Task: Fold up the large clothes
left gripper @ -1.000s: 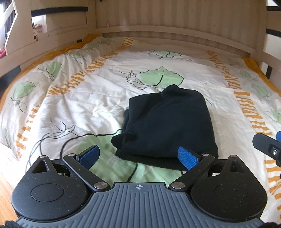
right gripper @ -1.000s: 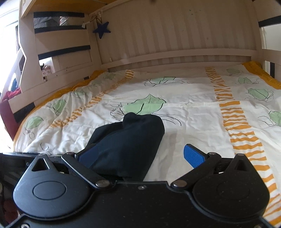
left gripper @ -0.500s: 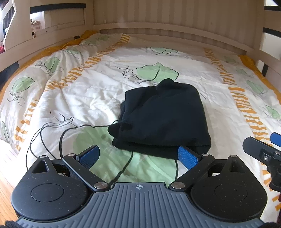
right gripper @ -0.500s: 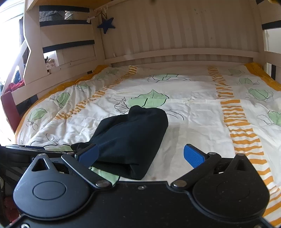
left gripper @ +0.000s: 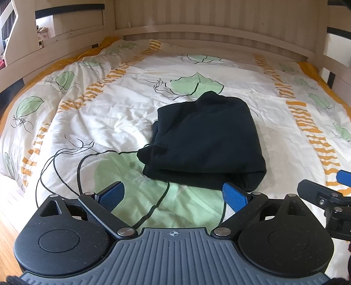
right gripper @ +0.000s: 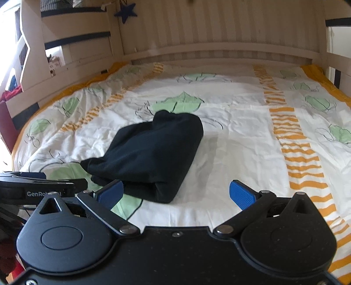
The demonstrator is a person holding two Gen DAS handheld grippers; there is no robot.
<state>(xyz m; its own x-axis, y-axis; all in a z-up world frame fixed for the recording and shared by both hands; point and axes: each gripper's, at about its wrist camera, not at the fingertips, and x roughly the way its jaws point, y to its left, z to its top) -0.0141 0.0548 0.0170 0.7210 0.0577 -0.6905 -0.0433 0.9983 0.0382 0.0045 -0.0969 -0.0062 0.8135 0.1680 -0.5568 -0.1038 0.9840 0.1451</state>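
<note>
A bed covered by a white duvet (left gripper: 122, 122) printed with green leaves and orange stripes. Behind the duvet stands a pale slatted wooden headboard (right gripper: 219, 28). A dark blue star (right gripper: 125, 11) hangs left of the headboard. Wooden floor (left gripper: 6, 239) lies left of the duvet.

Left claw (left gripper: 173, 194): both blue-padded fingers (left gripper: 110, 195) spread wide apart, nothing between them, held level and pointing forward. Right claw (right gripper: 176, 194): fingers (right gripper: 241, 194) likewise spread wide and empty, pointing forward. The two claws sit side by side at similar height; each one's edge shows at the margin of the other's view, the right claw just right of the left.
</note>
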